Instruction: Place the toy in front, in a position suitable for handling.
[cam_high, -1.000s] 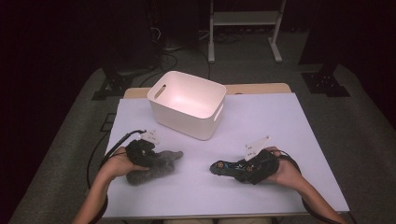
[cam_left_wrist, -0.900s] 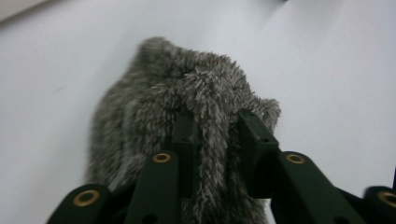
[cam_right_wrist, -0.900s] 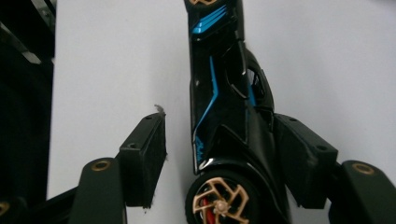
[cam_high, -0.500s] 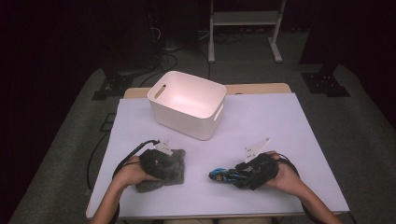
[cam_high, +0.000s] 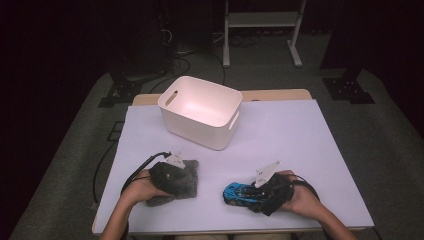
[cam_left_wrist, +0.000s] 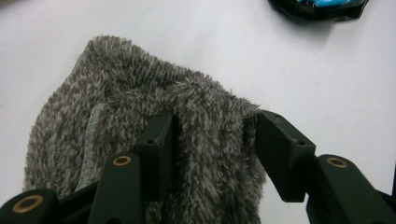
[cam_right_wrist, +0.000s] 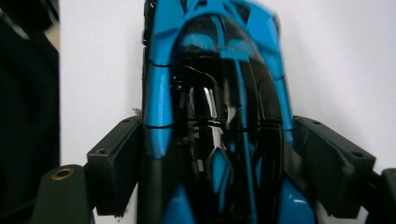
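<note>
A grey fuzzy cloth (cam_high: 175, 184) lies near the table's front left. My left gripper (cam_high: 182, 179) is down on it. In the left gripper view its jaws (cam_left_wrist: 215, 135) pinch a raised fold of the cloth (cam_left_wrist: 126, 84) between them. A blue and black toy car (cam_high: 237, 192) rests on the table at the front, right of centre. My right gripper (cam_high: 251, 196) reaches it from the right. In the right gripper view the jaws (cam_right_wrist: 217, 158) press both sides of the car (cam_right_wrist: 210, 70). The car's edge (cam_left_wrist: 317, 7) also shows at the top of the left gripper view.
A white plastic bin (cam_high: 220, 137) with cut-out handles stands empty at the back centre-left of the white table (cam_high: 300, 140). Cables trail from both grippers over the front edge. A dark floor and stand legs lie beyond the table.
My left gripper has shifted right over the cloth and bunched it up. My right gripper has slid a little left and forward, and the blue car now shows in its jaws.
</note>
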